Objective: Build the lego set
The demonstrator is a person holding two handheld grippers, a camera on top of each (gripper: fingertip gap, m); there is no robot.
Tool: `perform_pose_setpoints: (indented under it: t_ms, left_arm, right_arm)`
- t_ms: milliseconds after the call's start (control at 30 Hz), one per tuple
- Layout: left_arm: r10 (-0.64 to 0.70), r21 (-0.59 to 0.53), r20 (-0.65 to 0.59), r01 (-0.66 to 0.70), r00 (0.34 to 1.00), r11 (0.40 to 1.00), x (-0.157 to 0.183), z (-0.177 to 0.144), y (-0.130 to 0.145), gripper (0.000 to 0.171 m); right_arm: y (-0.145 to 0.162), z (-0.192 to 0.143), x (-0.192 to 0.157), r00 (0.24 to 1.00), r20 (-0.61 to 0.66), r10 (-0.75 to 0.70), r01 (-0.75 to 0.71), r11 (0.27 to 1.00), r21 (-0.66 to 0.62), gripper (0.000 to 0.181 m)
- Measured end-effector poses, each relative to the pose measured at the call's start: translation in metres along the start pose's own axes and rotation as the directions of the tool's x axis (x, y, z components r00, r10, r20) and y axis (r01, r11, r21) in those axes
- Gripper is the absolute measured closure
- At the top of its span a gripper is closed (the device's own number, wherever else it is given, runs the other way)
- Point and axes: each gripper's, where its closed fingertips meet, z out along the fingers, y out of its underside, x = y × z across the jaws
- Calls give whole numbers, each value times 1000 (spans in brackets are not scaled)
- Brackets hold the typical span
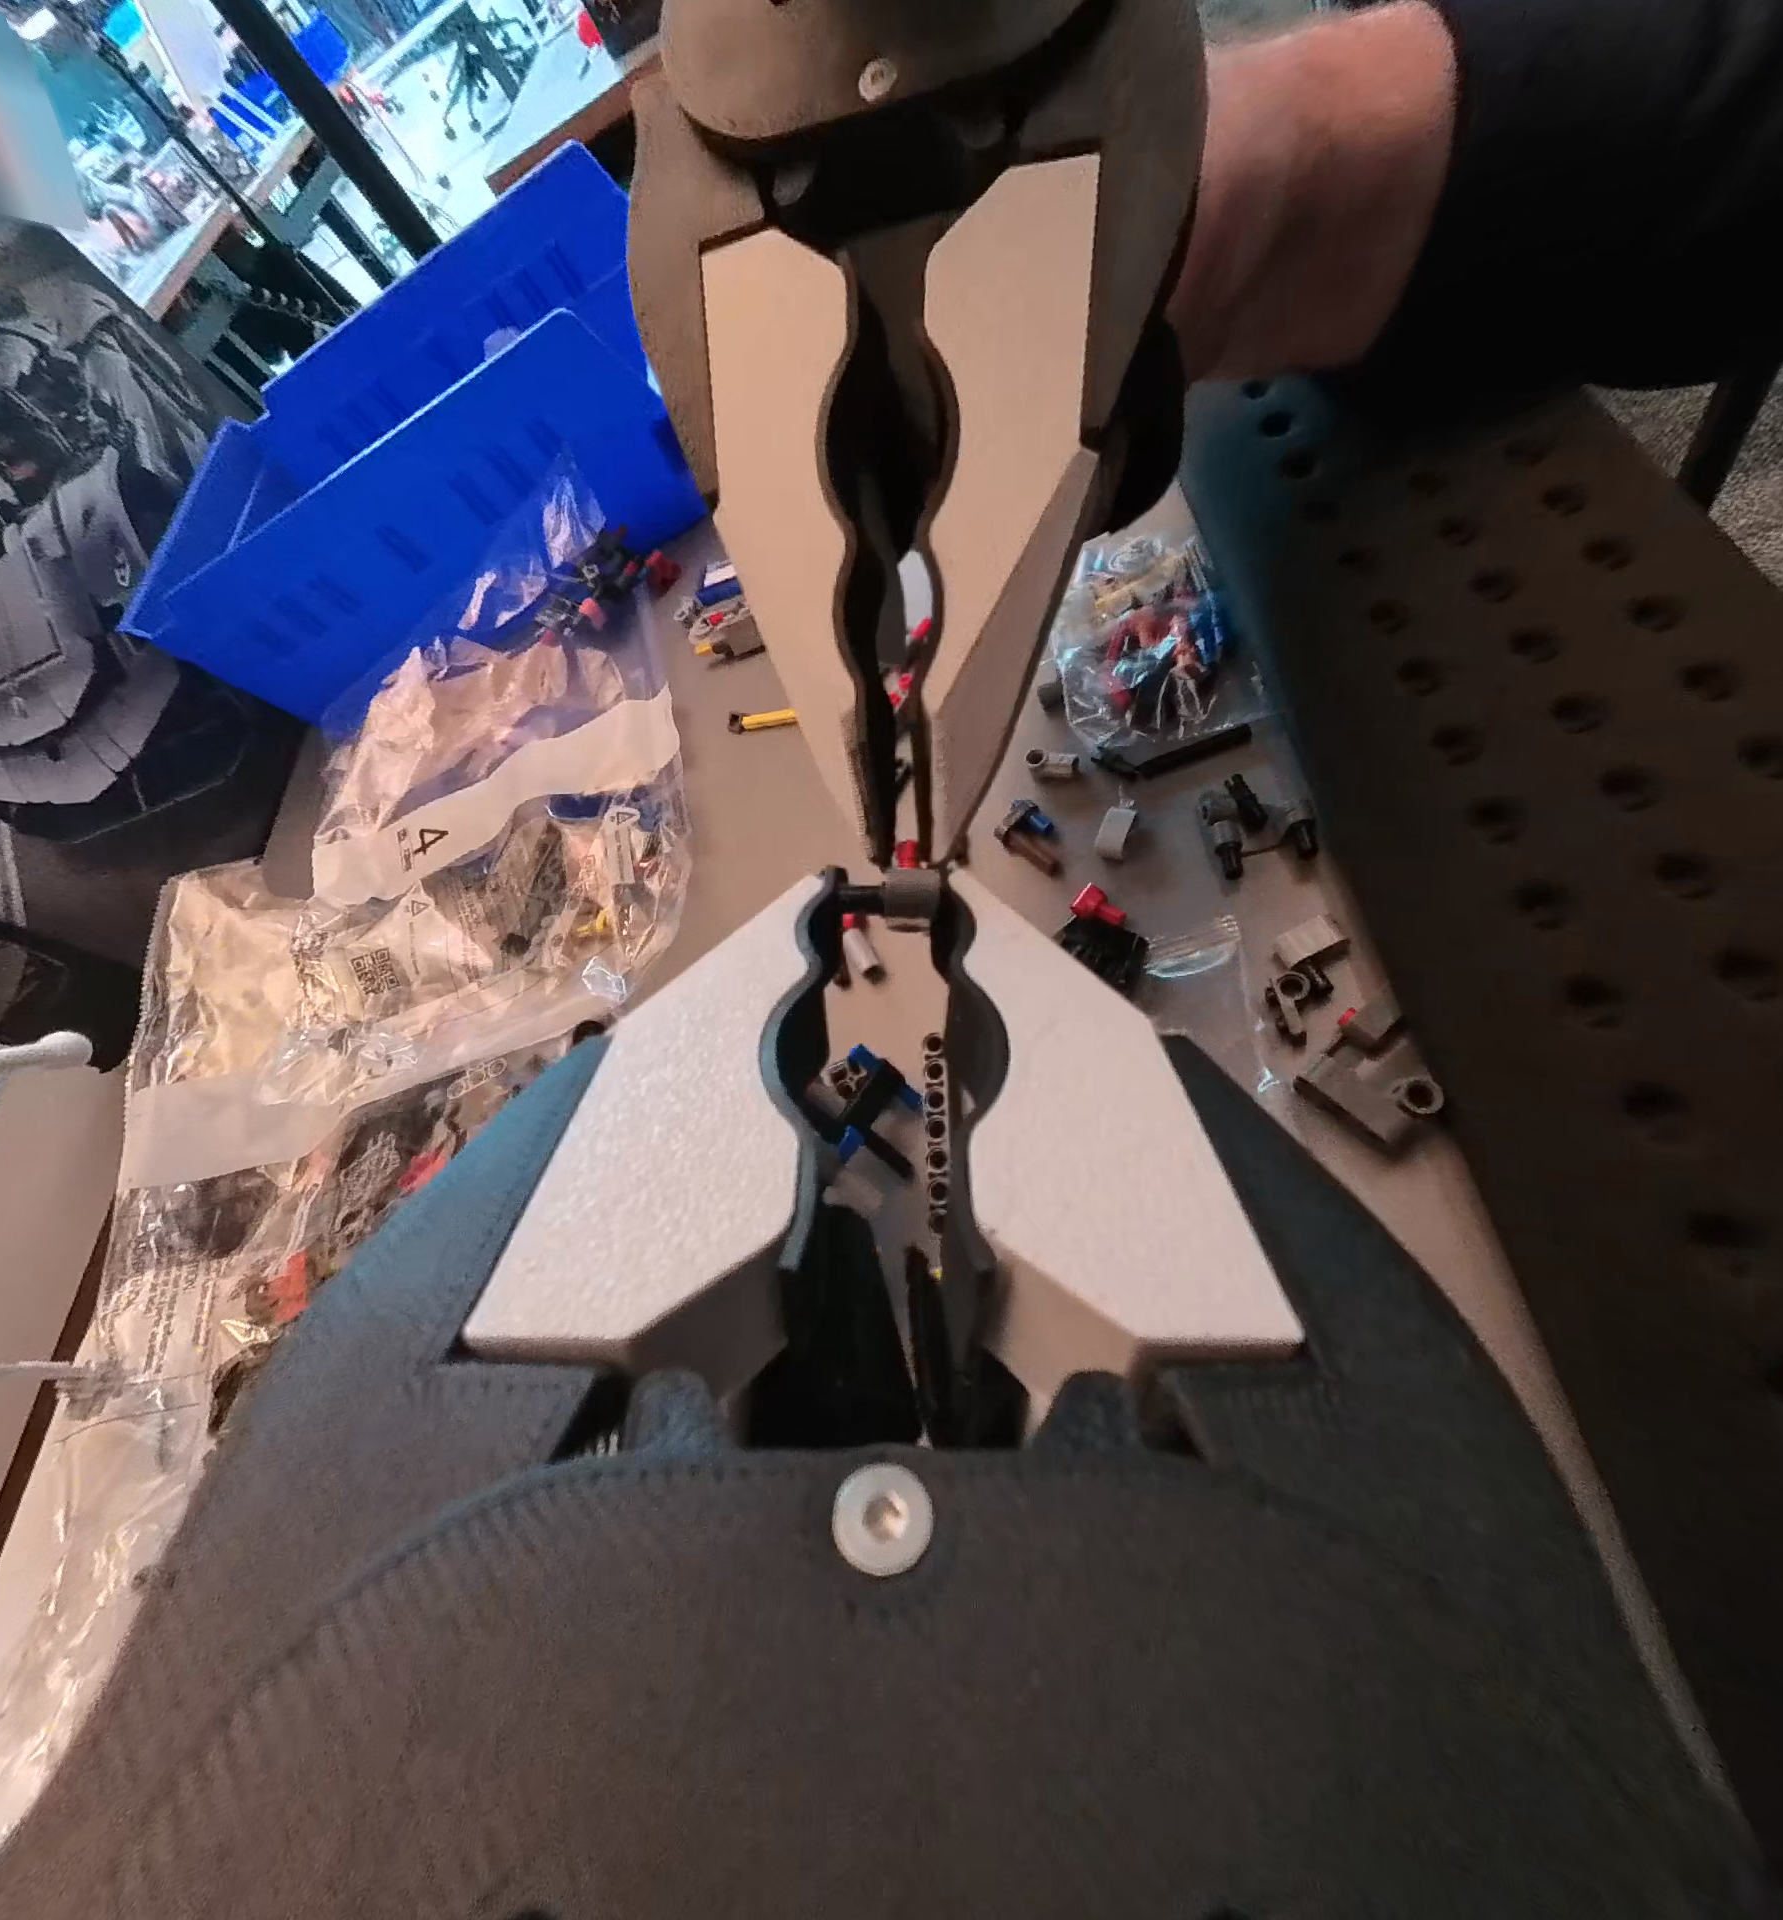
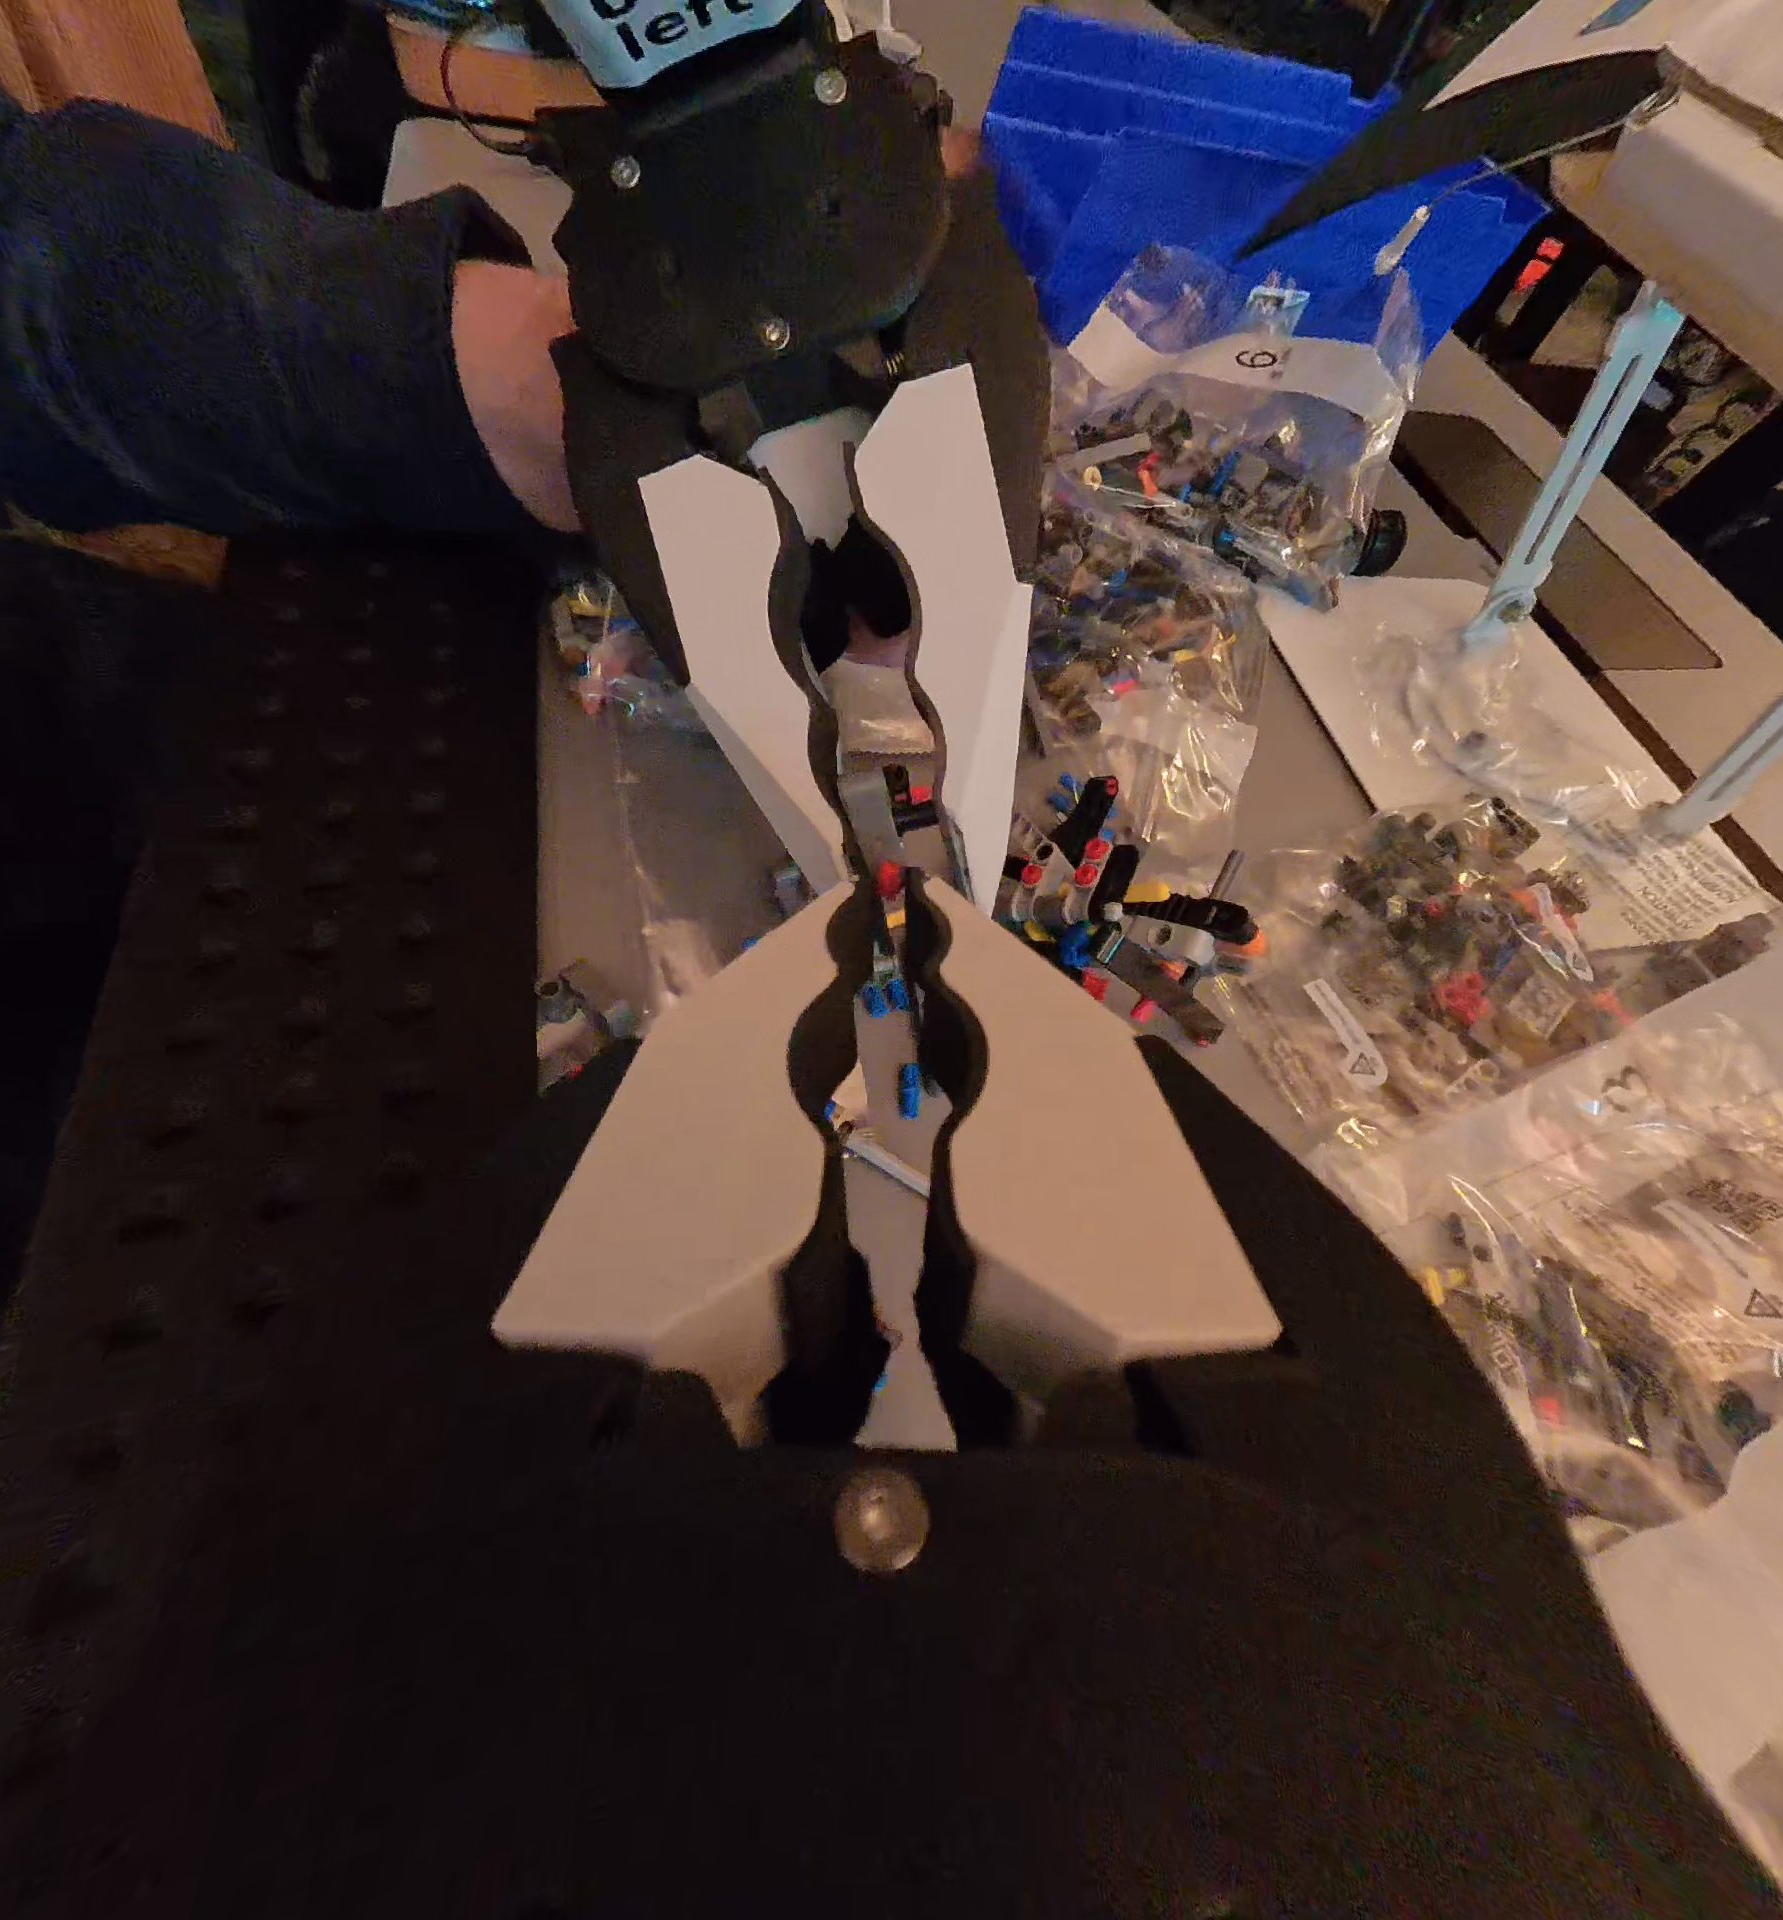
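Left gripper (image 1: 882, 899) clamps a small grey connector (image 1: 906, 898); right gripper (image 2: 892, 883) pinches a red pin (image 2: 888, 876). Misaligned tips could drop either onto the cluttered tabletop (image 1: 1157, 821).

The right gripper (image 2: 892, 883) had its tips pinched almost together on a small red piece (image 2: 888, 876) — right up against the left gripper (image 2: 892, 821), which came in from the top clamped on a grey connector (image 2: 869, 808) with a black pin sticking out. Clear bags of parts (image 2: 1469, 956) were piled to the right on the table (image 2: 648, 831), with loose pieces (image 2: 1115, 914) just beside the tips and a blue bin (image 2: 1178, 135) behind.
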Motion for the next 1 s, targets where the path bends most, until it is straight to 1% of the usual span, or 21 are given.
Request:
perform_pose_setpoints:
  t_ms: [100,333,400,467,533,600,667,767,800,833,867,900,933,967,1000]
  left_arm:
    - [1,16,5,-1,1000,1000,-1,-2,-4,156]
    - [27,-20,14,-27,1000,999,0,-1,0,156]
    - [34,-27,14,-34,999,999,1,-1,1,156]
    - [63,-66,15,-62,998,996,2,1,6,156]
    - [89,-111,16,-87,996,990,3,2,13,156]
    - [85,-94,12,-84,996,992,3,0,10,157]
    - [73,-63,-4,-73,997,995,5,-4,4,157]
    - [85,-63,-14,-85,996,994,8,-5,3,157]
    - [72,-61,-15,-73,997,995,7,-7,3,157]
    - [78,-129,29,-74,996,989,-3,-12,16,157]
    - [70,-160,62,-60,996,985,-13,-21,27,157]
    - [1,-76,61,3,998,997,-17,-30,19,157]
    - [-41,15,61,40,997,999,-21,-36,3,157]
    - [-2,-7,87,2,996,1000,-22,-33,1,157]
    - [47,-34,102,-43,994,998,-20,-26,1,157]
  right_arm:
    - [-4,-2,-1,1000,6,-2,2,1000,24,180]
    - [-1,1,-2,997,-35,-65,64,998,-28,180]
    - [0,1,-2,991,-66,-120,115,991,-66,180]
    - [6,4,-2,981,-89,-172,158,977,-140,181]
    - [11,7,-2,982,-89,-167,149,973,-177,180]
    - [6,5,-4,984,-83,-156,142,978,-154,181]
    - [1,2,-7,991,-51,-126,120,987,-111,181]
    - [-1,1,-11,992,-31,-119,116,989,-94,181]
    - [-1,-1,-8,993,-43,-112,108,990,-95,181]
    - [4,-11,1,992,-78,-103,95,990,-102,181]
    - [-1,-24,6,995,-86,-57,54,998,-37,181]
    - [-9,-34,9,997,-78,-5,9,999,49,181]
    - [-13,-36,14,995,-95,27,-20,998,67,181]
    - [-17,-31,14,996,-68,63,-57,995,77,181]
    - [-16,-22,8,996,-10,91,-90,993,73,181]
